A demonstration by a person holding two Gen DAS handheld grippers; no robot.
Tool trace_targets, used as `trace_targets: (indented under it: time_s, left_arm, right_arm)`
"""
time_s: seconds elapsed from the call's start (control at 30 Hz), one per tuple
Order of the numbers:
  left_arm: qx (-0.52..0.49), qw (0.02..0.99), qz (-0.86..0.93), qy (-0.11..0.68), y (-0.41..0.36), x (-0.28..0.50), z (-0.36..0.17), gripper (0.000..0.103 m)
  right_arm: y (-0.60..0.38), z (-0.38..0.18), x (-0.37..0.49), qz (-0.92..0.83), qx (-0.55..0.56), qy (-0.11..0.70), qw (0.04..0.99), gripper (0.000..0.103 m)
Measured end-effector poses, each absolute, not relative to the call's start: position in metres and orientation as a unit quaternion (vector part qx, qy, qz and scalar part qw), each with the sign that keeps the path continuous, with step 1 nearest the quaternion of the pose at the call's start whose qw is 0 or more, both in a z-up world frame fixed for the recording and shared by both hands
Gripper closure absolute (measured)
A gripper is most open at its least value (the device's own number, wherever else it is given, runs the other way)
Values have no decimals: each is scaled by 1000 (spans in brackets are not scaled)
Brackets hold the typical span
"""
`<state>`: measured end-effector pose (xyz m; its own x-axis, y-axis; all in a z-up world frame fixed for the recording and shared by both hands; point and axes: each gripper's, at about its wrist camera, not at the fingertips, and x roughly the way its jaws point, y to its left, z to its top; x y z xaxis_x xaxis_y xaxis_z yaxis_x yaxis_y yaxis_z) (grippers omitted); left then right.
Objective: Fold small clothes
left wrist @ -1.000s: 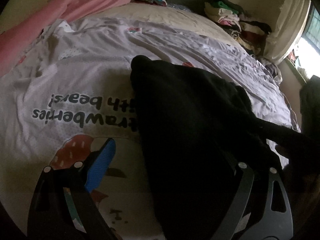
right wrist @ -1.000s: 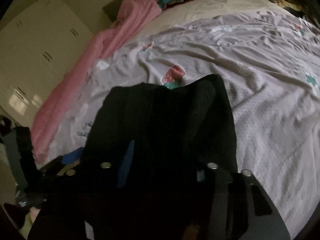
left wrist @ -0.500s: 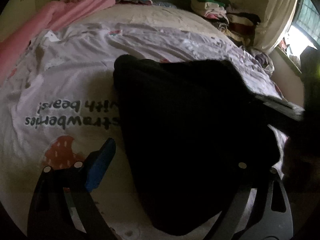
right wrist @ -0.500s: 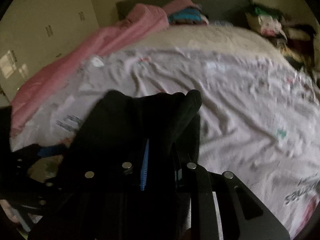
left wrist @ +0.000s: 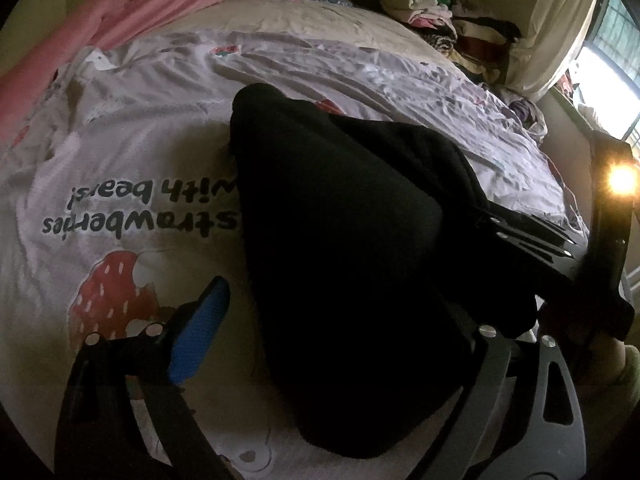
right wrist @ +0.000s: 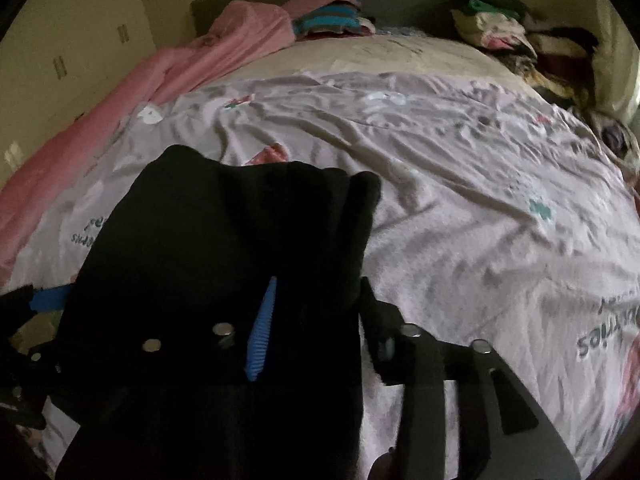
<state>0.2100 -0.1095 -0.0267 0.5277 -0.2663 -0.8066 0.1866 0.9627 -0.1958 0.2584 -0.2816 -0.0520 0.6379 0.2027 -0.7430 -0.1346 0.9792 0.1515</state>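
Observation:
A black garment [left wrist: 344,240] lies on the bed, folded into a thick pad over the strawberry print; it also shows in the right wrist view [right wrist: 224,248]. My left gripper [left wrist: 340,344] is open, its blue-padded left finger [left wrist: 200,328] beside the cloth and its right finger covered by it. My right gripper [right wrist: 304,320] has its jaws close together around a fold of the black garment, with one blue pad [right wrist: 262,332] showing. It also reaches in from the right in the left wrist view [left wrist: 520,232].
A white printed bedsheet [right wrist: 460,184] covers the bed. A pink blanket [right wrist: 132,92] runs along its left side. Stacks of folded clothes [left wrist: 440,12] sit at the headboard and far right corner. A window [left wrist: 608,72] is at the right.
The right gripper has swung round and drawn the black garment's edge towards the near side; the cloth now lies more bunched. The left gripper has stayed open in place.

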Motion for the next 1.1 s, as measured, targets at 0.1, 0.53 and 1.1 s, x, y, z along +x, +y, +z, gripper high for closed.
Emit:
trace_targets:
  time_s: [0.1, 0.53, 1.1]
  left_arm:
    - [-43, 873, -129, 467, -108, 207, -26, 17]
    - [-57, 874, -121, 468, -95, 196, -22, 17]
    - [-54, 885, -111, 450, -104, 170, -19, 28]
  right_arm:
    - [-288, -51, 253, 88, 60, 414, 904, 51]
    - [-299, -29, 209, 98, 88, 396, 909, 45]
    - [-291, -35, 178, 146, 90, 399, 901, 84]
